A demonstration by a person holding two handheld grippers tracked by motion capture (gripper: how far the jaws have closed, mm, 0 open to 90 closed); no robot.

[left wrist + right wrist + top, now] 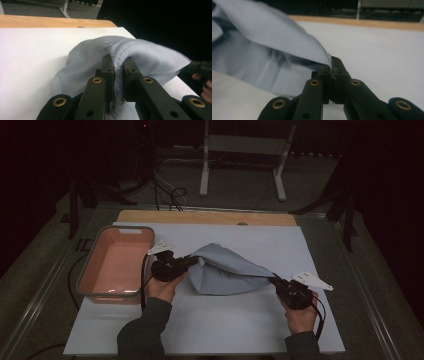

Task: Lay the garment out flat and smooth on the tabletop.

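Cloth (227,270) is pinched at both ends, left gripper (192,260) and right gripper (274,279) clamped on it just above the table (210,330), so next up looks like lifting and pulling it flat.

pink basin (114,265): on desk, left side, open top | white sheet (210,330): covers desk | wooden edge (205,217): far side | white stand (245,157): on floor behind

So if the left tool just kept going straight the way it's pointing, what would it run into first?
The grey-blue cloth it already grips: the left tool points across the white mat toward the right tool, so the bunched fabric lies directly ahead. Past that, likely the right tool, though depth is unclear.
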